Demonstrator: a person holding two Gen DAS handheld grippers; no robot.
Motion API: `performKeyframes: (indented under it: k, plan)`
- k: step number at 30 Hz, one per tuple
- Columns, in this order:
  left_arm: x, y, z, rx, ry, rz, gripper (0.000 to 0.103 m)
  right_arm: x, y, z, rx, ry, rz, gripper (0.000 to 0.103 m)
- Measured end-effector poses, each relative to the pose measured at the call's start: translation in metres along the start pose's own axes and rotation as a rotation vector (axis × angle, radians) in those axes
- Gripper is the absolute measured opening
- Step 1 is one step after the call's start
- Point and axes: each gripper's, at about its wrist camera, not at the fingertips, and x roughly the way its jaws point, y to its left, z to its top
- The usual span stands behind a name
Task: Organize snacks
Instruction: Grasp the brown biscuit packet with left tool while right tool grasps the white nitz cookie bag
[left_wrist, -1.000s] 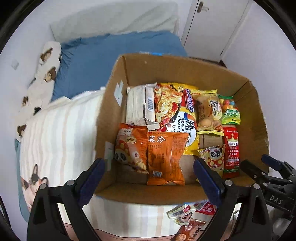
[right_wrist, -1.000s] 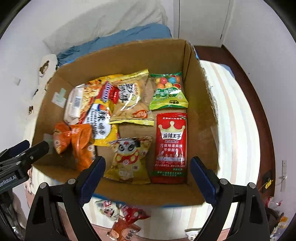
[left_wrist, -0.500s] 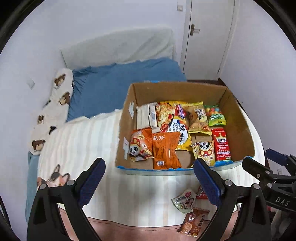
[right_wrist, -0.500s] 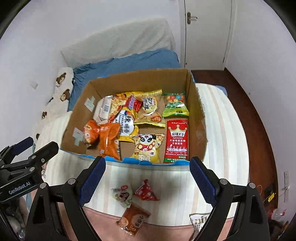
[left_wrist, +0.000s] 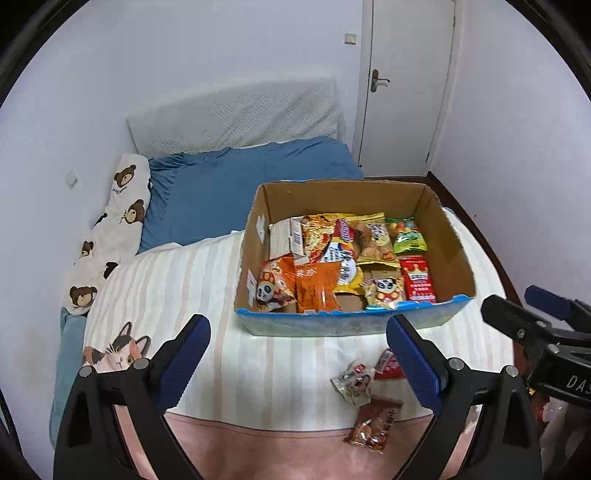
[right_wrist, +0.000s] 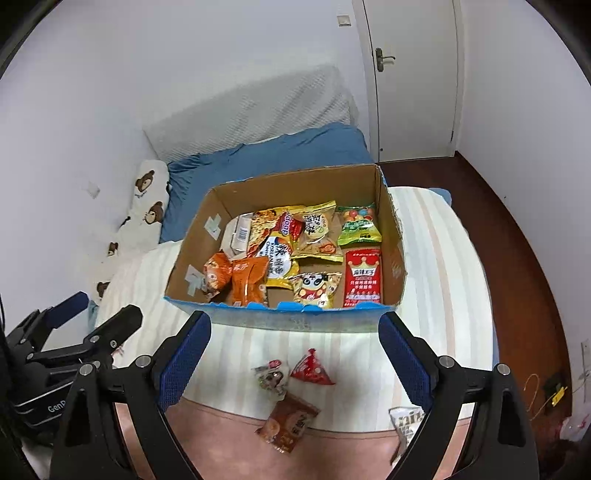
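A cardboard box (left_wrist: 448, 236) (right_wrist: 192, 251) holding several snack packets stands on the striped bed. Loose on the bed in front of it lie a small white packet (left_wrist: 352, 382) (right_wrist: 272, 376), a red triangular packet (left_wrist: 388, 365) (right_wrist: 312, 371) and a brown packet (left_wrist: 373, 424) (right_wrist: 288, 422). A white-and-black packet (right_wrist: 406, 421) lies at the bed's front right. My left gripper (left_wrist: 299, 363) is open and empty, above the bed short of the box. My right gripper (right_wrist: 293, 358) is open and empty, above the loose packets.
The bed has a striped cover (left_wrist: 177, 280), a blue sheet (left_wrist: 236, 188) and a bear-print pillow (left_wrist: 118, 225) behind the box. A white door (left_wrist: 406, 85) and dark wooden floor (right_wrist: 517, 236) lie to the right.
Both grippers have pulled back and up from over the box. The whole box and the loose packets in front of it have come into view. Both stayed open.
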Motion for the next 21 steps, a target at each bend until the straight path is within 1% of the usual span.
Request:
performKeyframes:
  k: [2,3,5,6,8,10,12,13,15,16,17,19,21]
  plan:
    - [-0.004,-0.002,-0.004,-0.007,0.0,-0.008,0.098,-0.002,-0.004,-0.008,0.013,0.018,0.006,0.095]
    - [-0.006,-0.003,-0.006,-0.011,0.003,-0.013,0.098,-0.002,-0.007,-0.011,0.02,0.028,0.011,0.099]
    - [-0.006,-0.007,-0.014,-0.015,0.015,-0.022,0.098,-0.001,-0.02,-0.024,0.05,0.059,0.01,0.1]
    - [-0.003,-0.009,-0.019,-0.011,0.027,-0.024,0.098,0.0,-0.024,-0.028,0.058,0.067,0.005,0.1]
    - [0.008,-0.018,-0.032,0.006,0.075,-0.032,0.098,0.004,-0.043,-0.042,0.092,0.095,-0.01,0.1]
    - [0.024,-0.026,-0.05,0.02,0.132,-0.05,0.098,0.012,-0.068,-0.059,0.149,0.133,-0.009,0.1]
    - [0.047,-0.04,-0.07,0.052,0.206,-0.055,0.098,0.023,-0.101,-0.078,0.238,0.177,-0.013,0.1]
    - [0.064,-0.048,-0.083,0.062,0.257,-0.066,0.098,0.028,-0.114,-0.086,0.265,0.187,-0.017,0.1]
    - [0.088,-0.059,-0.101,0.066,0.329,-0.081,0.098,0.041,-0.14,-0.102,0.311,0.221,-0.06,0.1]
    - [0.102,-0.066,-0.111,0.075,0.37,-0.091,0.098,0.052,-0.154,-0.112,0.329,0.256,-0.071,0.1]
    - [0.117,-0.075,-0.121,0.091,0.417,-0.097,0.098,0.061,-0.161,-0.118,0.333,0.285,-0.075,0.1]
    - [0.144,-0.092,-0.138,0.137,0.489,-0.1,0.098,0.082,-0.173,-0.133,0.325,0.351,-0.089,0.1]
    - [0.163,-0.105,-0.148,0.184,0.534,-0.104,0.098,0.099,-0.176,-0.142,0.308,0.401,-0.095,0.1]
